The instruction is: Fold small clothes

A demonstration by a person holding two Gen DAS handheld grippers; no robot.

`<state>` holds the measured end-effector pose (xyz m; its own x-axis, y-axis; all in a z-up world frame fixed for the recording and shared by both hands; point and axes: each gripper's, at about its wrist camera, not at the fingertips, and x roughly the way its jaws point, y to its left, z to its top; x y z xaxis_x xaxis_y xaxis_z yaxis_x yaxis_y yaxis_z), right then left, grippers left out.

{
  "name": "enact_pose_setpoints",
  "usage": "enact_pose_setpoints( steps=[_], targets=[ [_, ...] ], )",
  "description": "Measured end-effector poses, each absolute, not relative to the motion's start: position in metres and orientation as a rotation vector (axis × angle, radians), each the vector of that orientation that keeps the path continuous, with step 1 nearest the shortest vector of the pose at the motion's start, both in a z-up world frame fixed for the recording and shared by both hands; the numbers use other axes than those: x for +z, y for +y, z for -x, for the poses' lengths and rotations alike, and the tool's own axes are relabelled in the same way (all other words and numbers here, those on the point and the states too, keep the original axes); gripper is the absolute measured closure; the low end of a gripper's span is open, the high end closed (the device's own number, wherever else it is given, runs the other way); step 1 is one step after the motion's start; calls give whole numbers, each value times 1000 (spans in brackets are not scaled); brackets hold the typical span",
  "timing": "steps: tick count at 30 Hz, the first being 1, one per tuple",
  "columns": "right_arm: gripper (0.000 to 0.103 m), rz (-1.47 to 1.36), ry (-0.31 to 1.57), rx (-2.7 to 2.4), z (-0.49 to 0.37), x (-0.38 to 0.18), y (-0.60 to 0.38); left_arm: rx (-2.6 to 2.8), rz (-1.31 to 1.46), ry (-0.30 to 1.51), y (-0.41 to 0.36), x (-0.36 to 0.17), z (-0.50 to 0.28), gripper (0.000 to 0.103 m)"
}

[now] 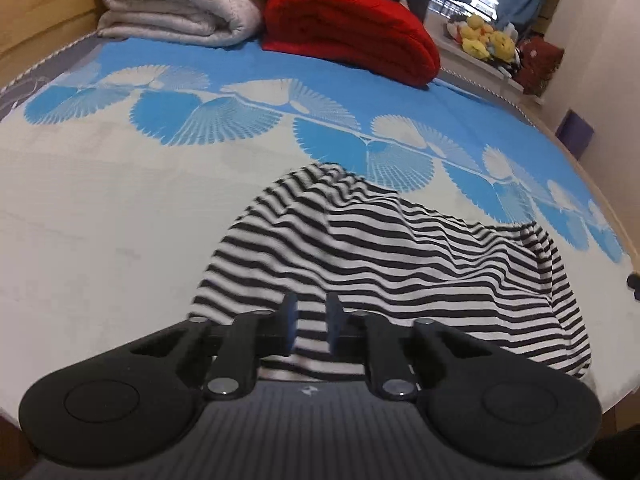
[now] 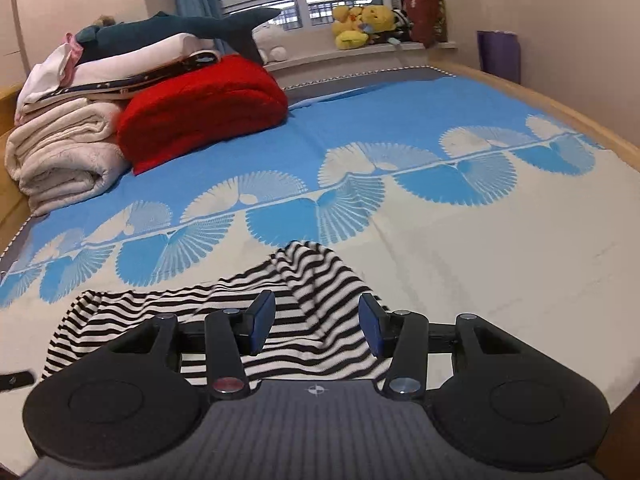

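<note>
A black-and-white striped garment (image 1: 384,248) lies rumpled on the bed near its front edge; it also shows in the right wrist view (image 2: 312,308). My left gripper (image 1: 312,322) is over the garment's near edge, its blue pads a narrow gap apart with striped cloth showing between them; I cannot tell whether they pinch it. My right gripper (image 2: 316,322) is open, its pads wide apart above the garment's near right part, holding nothing.
The bed cover (image 1: 120,208) is white with a blue fan pattern. A folded red blanket (image 1: 352,32) and folded cream blankets (image 1: 176,0) lie at the far end. Plush toys (image 2: 360,20) sit on the window sill. The bed's wooden edge (image 2: 580,116) runs along the right.
</note>
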<state>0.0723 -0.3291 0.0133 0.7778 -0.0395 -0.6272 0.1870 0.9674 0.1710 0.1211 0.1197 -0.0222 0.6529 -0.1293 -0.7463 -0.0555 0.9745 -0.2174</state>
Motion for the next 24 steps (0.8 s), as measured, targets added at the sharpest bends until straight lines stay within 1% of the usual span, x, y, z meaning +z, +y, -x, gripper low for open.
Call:
enact_pose_setpoints(
  steps=[4,8,9,10,11,12,14,16,21,24],
  targets=[
    [55,-157,653,-139,-68,11,-329,11,372,917,159,-35,-119,89],
    [55,-159,654,-135,-61,10,-335,12,570,1045,191,-65,-121,88],
    [55,-162,654,-132,-60,10,-337,9,583,1074,192,-71,-122,86],
    [55,-164,654,-128,-59,10,-338,4,591,1100,193,-76,-122,80],
    [55,-164,654,-126,-59,10,-339,-2,604,1117,193,-80,-122,77],
    [55,-163,654,-129,-59,10,-339,-7,632,1139,194,-86,-123,71],
    [55,-158,655,-129,-57,10,-340,1,686,1165,197,-97,-123,69],
    [55,-156,654,-131,-57,11,-342,46,709,1180,201,-103,-123,62],
    [55,-165,654,-143,-56,12,-350,129,819,1168,213,-112,-124,60],
    [55,-170,649,-150,-54,13,-353,136,825,1157,213,-116,-127,59]
  ],
)
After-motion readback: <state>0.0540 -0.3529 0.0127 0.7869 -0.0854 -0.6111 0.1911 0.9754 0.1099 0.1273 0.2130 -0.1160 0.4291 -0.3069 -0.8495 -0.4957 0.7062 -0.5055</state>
